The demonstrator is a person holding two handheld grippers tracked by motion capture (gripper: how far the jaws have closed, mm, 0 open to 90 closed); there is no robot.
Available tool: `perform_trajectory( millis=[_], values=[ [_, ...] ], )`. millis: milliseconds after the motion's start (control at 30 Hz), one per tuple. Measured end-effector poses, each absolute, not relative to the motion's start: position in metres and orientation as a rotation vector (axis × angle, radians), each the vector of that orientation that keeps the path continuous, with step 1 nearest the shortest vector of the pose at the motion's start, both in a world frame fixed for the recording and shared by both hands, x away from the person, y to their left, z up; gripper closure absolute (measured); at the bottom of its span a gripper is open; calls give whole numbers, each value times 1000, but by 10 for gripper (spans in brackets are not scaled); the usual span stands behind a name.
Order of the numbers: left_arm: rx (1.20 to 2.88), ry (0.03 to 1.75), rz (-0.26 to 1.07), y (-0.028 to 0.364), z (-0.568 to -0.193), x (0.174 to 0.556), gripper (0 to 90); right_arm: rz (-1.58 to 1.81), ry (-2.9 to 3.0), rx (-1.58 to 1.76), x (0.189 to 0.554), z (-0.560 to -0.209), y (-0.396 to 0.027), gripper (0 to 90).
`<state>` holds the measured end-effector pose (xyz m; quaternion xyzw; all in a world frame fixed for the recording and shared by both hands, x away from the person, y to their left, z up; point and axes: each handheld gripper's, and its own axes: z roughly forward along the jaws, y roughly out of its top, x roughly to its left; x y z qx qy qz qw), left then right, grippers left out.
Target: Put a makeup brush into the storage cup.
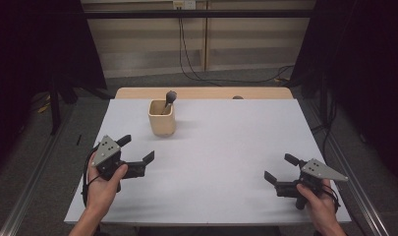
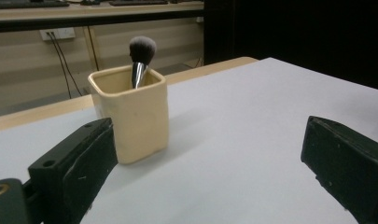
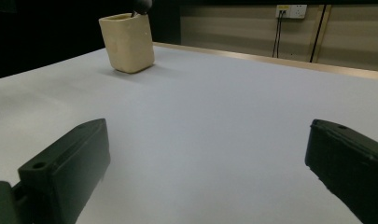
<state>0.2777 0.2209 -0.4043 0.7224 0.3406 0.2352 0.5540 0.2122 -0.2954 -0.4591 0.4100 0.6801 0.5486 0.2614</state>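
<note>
Cream square cup (image 1: 162, 118) sits upright on the white counter (image 1: 226, 147) at about 11 o'clock from centre, with one makeup brush (image 1: 169, 99) standing in it, bristles up and leaning on the far rim. Your left gripper (image 1: 136, 150) at 8 o'clock and right gripper (image 1: 280, 169) at 4 o'clock both have jaws spread wide, holding nothing. The cup is near the left gripper and well apart from the right.

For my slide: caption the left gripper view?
Open left gripper faces a cream cup holding a makeup brush.
</note>
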Motion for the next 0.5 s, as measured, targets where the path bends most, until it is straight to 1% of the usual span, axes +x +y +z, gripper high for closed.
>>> perform_trajectory(
  millis=[100, 367, 500],
  values=[
    [1696, 844, 571, 224, -407, 271, 31, 1484, 1842, 1112, 212, -459, -295, 0],
    [1714, 832, 571, 227, -411, 249, 32, 1485, 1839, 1111, 212, -459, -295, 0],
    [1725, 853, 568, 231, -418, 238, 32, 1486, 1834, 1110, 211, -459, -296, 0]
  ],
)
